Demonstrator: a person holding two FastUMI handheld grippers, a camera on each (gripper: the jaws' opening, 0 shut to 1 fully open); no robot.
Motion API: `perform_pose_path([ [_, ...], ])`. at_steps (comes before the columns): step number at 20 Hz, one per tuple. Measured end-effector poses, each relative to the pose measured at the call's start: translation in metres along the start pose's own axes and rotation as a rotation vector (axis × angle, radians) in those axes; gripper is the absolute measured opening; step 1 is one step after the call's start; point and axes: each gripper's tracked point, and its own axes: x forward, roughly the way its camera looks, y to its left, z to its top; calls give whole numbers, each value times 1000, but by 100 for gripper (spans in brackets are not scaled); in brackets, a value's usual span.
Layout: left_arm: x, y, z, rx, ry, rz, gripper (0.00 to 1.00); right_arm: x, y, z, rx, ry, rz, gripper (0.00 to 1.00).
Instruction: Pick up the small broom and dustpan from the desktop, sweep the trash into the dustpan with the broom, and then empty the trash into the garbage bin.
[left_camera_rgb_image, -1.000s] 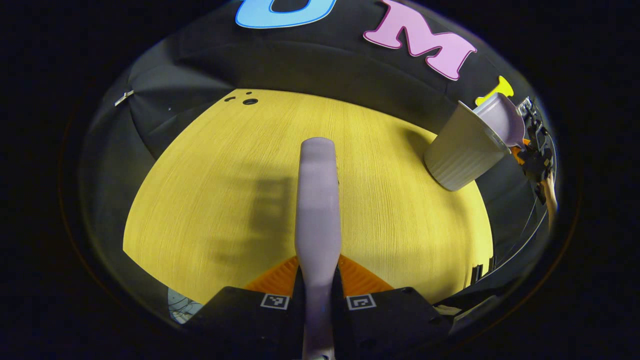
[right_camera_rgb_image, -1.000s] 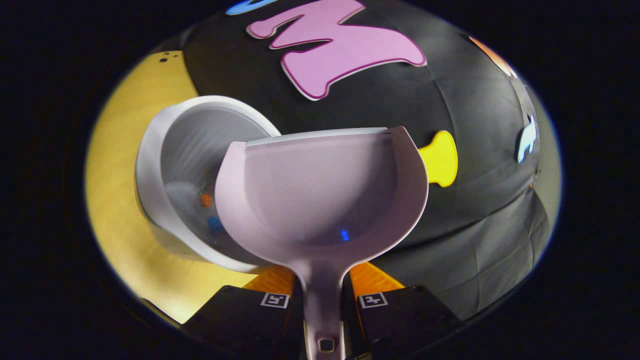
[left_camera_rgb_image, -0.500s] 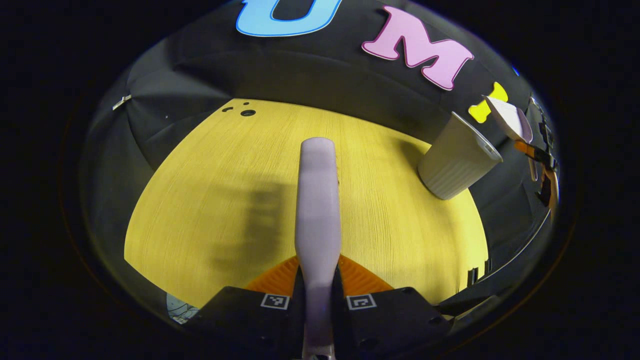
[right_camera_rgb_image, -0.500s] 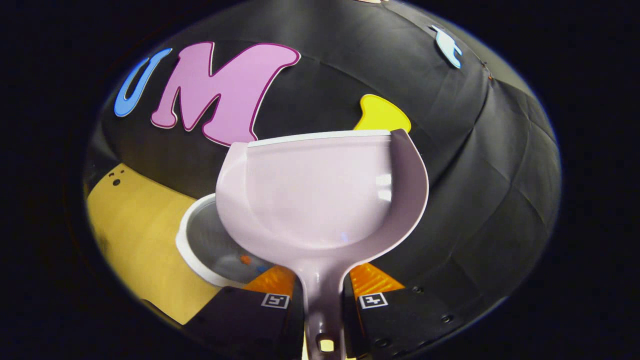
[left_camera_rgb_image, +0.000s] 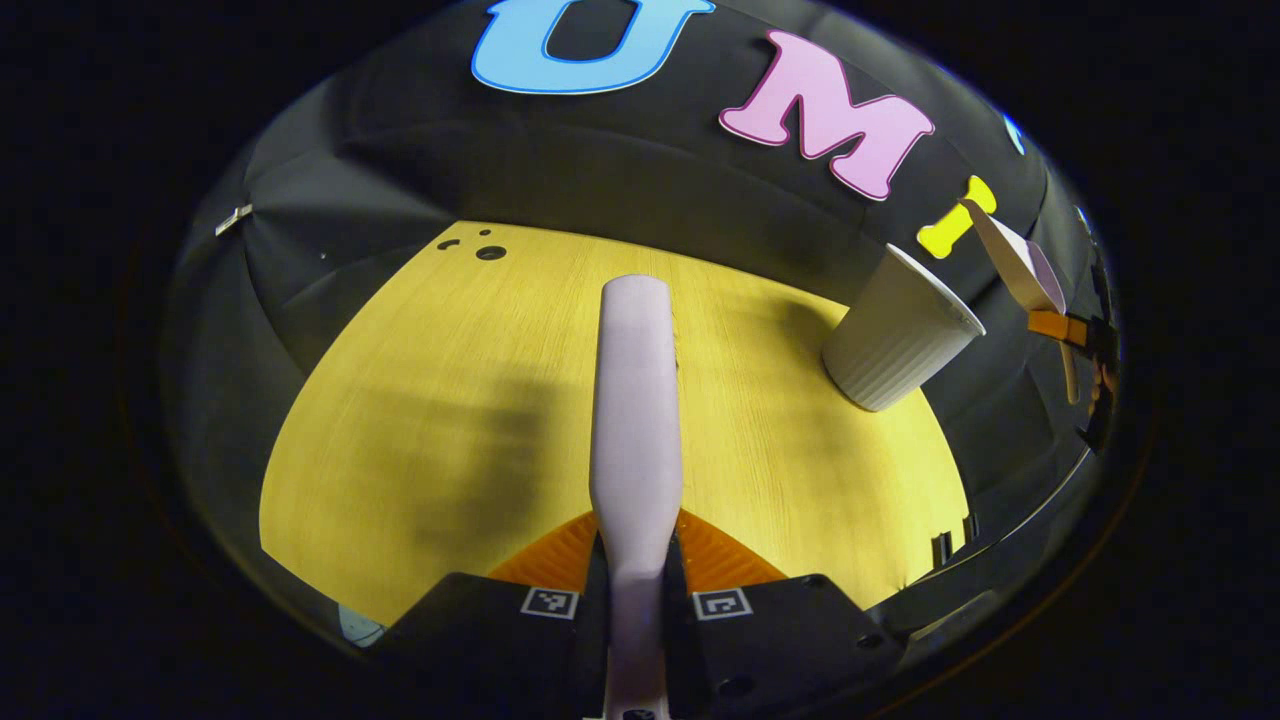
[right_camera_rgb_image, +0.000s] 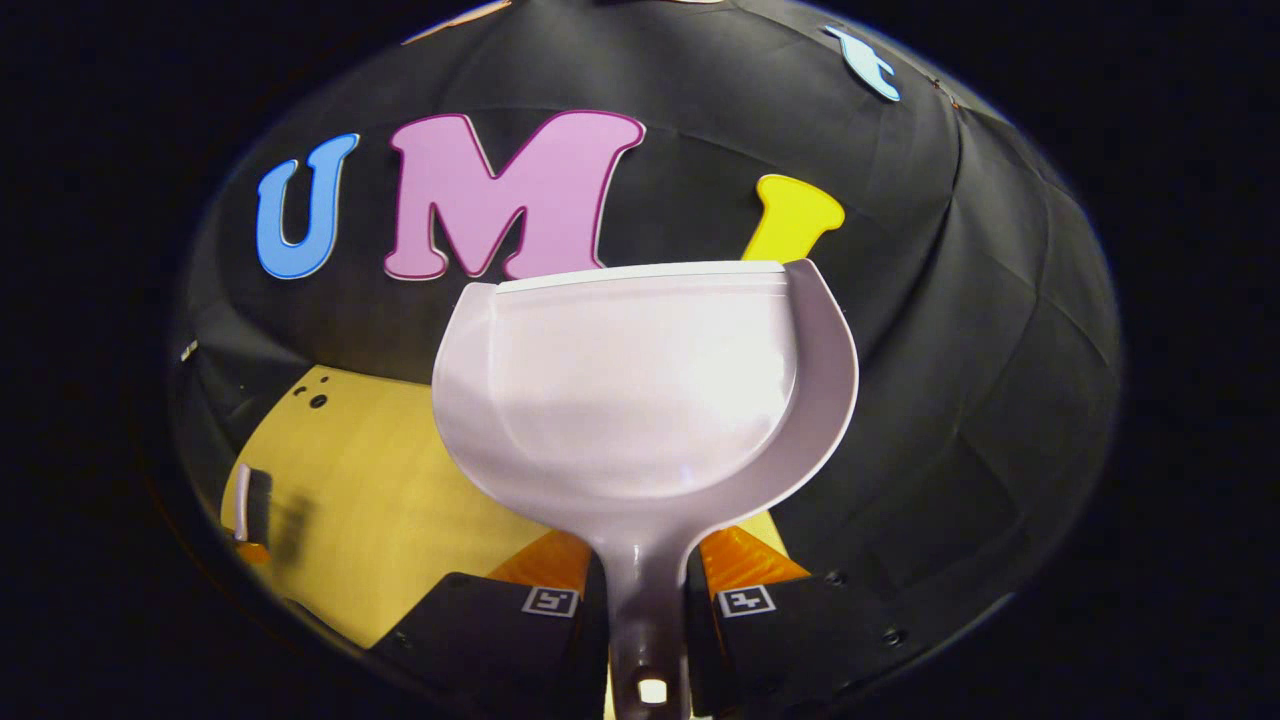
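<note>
Holding a pale lilac dustpan (right_camera_rgb_image: 640, 400) by its handle, the right gripper (right_camera_rgb_image: 645, 600) has both fingers clamped on the handle's neck, and the pan's open scoop faces the camera, raised against the booth's dark wall. Its inside looks clean and glossy, with no trash visible, so the emptying step appears done. The left gripper (left_camera_rgb_image: 637, 600) is clenched on the small broom (left_camera_rgb_image: 635, 410), a smooth lilac handle of the same plastic that runs straight away from the camera above the yellow wood-grain desktop (left_camera_rgb_image: 420, 400). In the left gripper view the garbage bin (left_camera_rgb_image: 895, 335), a ribbed off-white cup-shaped tub, stands upright near the desk's far right edge, and the dustpan is seen edge-on just beyond and above it, apart from its rim. The desktop around the bin shows no scraps. What remains, judging by this, is to bring both tools back over the desk and lower them flat onto bare wood, well away from the bin so it is not knocked, before loosening either grip.
</note>
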Motion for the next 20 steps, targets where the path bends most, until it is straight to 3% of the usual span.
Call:
perform_pose_path([
  [9,32,21,-16,99,69,26,27,0,3,2,58,235,167,36],
  [10,37,22,-19,106,84,28,31,0,3,1,56,262,181,36],
  [15,65,26,-36,123,168,55,27,3,11,-21,33,399,238,36],
  [17,75,26,-43,114,204,68,31,4,7,-22,40,452,260,36],
  [20,90,34,-47,151,243,123,27,12,4,-15,58,509,269,36],
])
